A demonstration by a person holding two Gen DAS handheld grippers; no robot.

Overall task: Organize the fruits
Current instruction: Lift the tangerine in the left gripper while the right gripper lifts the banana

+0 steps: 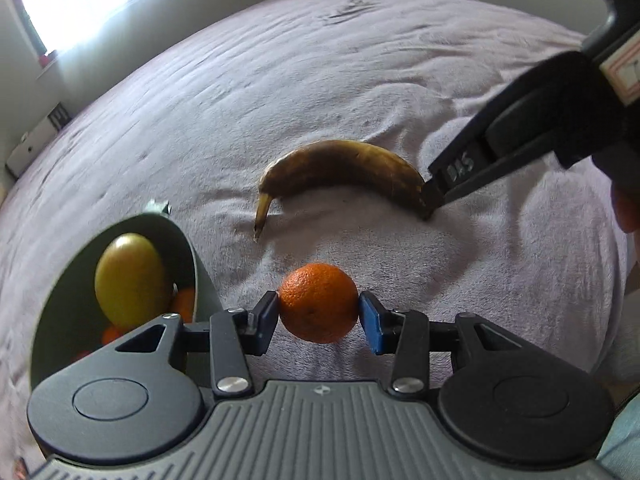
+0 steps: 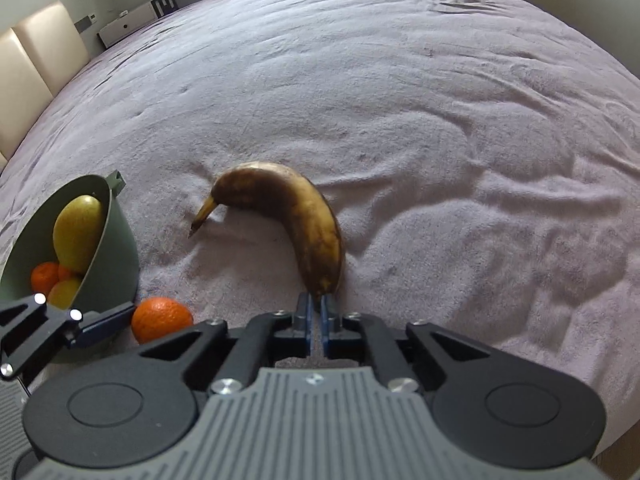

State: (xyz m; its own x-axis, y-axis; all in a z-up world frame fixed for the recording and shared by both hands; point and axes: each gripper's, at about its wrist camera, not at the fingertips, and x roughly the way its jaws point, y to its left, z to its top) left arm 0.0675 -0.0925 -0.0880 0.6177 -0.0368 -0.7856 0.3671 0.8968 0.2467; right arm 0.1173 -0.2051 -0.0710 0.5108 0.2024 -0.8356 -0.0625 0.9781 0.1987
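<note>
Orange-skinned and firm, the mandarin (image 1: 318, 302) sits pinched in our left tongs (image 1: 319, 312), while our closed right tongs (image 2: 317, 312) nip the soft banana's (image 2: 288, 216) tip.

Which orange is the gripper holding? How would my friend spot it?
Find the green bowl tipped on the pale blanket. Just right of it, the orange sits between the left gripper's jaws. The other oranges lie inside the bowl; this one is outside.

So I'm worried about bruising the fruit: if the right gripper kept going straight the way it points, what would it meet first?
The brown overripe banana. The right gripper is shut on its near tip already, so pushing on would likely press the banana into the lilac fleece blanket.
</note>
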